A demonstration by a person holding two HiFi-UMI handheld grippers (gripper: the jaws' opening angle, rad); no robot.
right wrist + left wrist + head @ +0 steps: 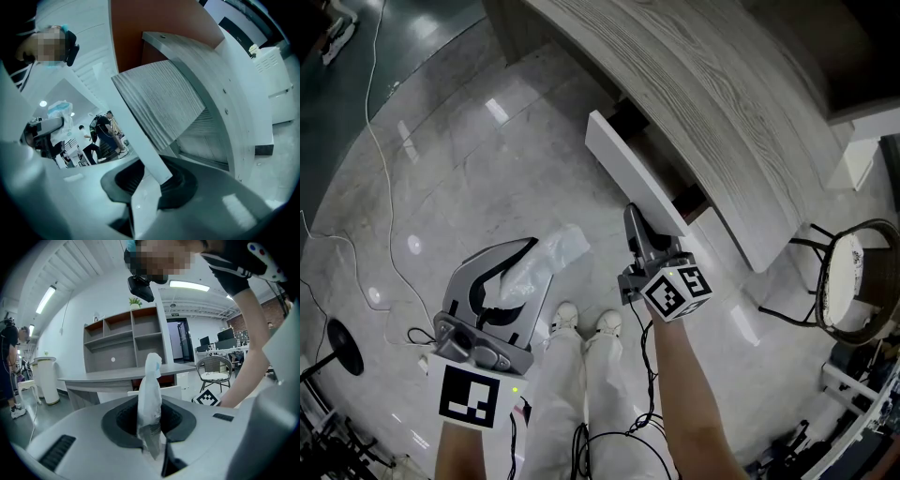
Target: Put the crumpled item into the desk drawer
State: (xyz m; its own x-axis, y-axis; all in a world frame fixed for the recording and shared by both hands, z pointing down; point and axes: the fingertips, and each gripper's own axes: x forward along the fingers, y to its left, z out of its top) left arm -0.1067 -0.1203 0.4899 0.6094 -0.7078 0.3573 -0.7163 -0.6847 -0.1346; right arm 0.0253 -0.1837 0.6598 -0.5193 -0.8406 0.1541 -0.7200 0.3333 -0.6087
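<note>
The crumpled item [546,262], a translucent white plastic bag, sticks up between the jaws of my left gripper [520,277], which is shut on it over the floor. From the left gripper view the bag [151,394] stands upright in the left gripper [150,427]. My right gripper [637,220] is at the near end of the white drawer front [628,173], closed on its edge. That panel [136,136] runs through the right gripper [150,183]. The drawer stands partly pulled out from under the grey wood-grain desk [703,84].
A round wire chair [853,281] stands at the right. A thin cable [384,159] trails over the glossy floor at the left, near a black round stand base [342,347]. My white shoes [581,323] are below. An open shelf unit [126,338] stands behind the desk.
</note>
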